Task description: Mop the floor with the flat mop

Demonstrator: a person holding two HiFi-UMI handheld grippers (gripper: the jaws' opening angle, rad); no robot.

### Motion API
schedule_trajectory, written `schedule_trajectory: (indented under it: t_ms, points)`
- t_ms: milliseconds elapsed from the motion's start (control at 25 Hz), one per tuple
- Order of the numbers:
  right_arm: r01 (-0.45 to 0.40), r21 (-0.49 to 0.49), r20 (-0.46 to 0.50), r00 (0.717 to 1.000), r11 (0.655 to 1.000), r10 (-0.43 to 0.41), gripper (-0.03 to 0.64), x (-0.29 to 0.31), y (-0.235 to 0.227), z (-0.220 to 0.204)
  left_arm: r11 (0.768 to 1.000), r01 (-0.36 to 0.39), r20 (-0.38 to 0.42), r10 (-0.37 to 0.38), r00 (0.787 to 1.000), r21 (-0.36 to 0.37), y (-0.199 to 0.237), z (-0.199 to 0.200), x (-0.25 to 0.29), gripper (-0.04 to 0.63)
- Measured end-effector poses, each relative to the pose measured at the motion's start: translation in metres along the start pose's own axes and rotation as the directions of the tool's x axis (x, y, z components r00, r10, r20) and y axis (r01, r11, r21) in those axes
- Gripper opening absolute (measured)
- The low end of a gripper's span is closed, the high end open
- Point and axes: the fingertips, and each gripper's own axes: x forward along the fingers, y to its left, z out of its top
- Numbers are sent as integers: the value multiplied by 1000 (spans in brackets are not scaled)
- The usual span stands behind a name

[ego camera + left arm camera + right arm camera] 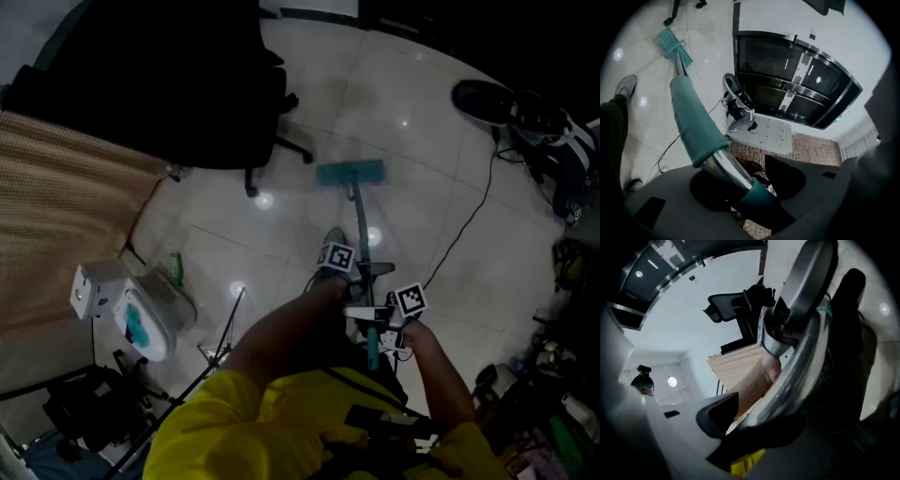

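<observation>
The flat mop's teal head [350, 172] lies flat on the pale tiled floor [412, 187], and its pole [360, 244] runs back toward me. Both grippers hold the pole close together. My left gripper [349, 277] sits higher in the head view, my right gripper [380, 323] just below it. In the left gripper view the jaws [736, 183] are shut on the bare metal below the pole's teal sleeve [693, 122], with the mop head [670, 42] far off. In the right gripper view the jaws [773, 418] are shut on the shiny pole [799, 362].
A black office chair [187, 84] stands just left of the mop head. A tan surface [56, 206] and a white device [141, 314] lie at left. A black cable [469, 216] crosses the floor at right, toward dark clutter [553, 169]. My shoe [333, 246] is beside the pole.
</observation>
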Motion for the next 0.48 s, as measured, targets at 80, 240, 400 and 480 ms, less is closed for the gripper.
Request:
schedule_trajectory:
  t_ms: [80,240,400,480]
  points:
    - [8,-42,21,1000,999,-7,170,-10,-21,48,999,12,3,-12,1000,39,15,49,10,213]
    - [-10,-98,50,999,995,15,156,-22,-72,103,998,16,25,-18,1000,67,60,103,23,196]
    - [20,-153,42,999,988,-14,143,-24,-124,120,988,-19,27,15,1000,152,105,122,25,192]
    - [51,-186,56,998,981,-41,136,-26,-141,151,982,-7,35,0,999,188,111,154,23,192]
